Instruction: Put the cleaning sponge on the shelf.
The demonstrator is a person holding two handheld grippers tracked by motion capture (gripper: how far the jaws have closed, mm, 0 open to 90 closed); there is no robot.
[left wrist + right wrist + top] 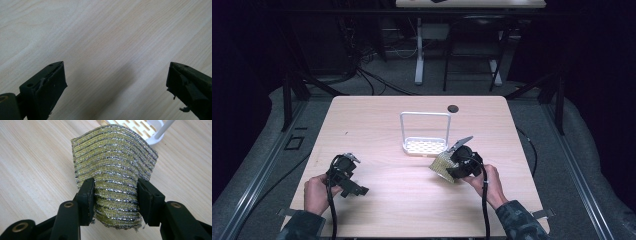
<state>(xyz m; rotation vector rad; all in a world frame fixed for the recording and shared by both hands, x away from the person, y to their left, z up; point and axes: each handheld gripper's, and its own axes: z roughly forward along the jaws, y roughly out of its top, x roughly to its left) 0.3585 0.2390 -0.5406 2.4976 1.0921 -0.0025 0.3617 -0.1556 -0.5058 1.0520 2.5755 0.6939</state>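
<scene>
The yellow and silver scouring pad (113, 172) is being pinched by its edges between the jaws of the right hand-held gripper (115, 200), bowing outward just near of the white rack (425, 146). It could be springing free, since only the soft sides are being squeezed. The rack's slotted tray is sitting empty at the counter's (377, 120) middle. The left hand-held gripper (346, 175) is hovering at near left, jaws spread wide, holding nothing.
</scene>
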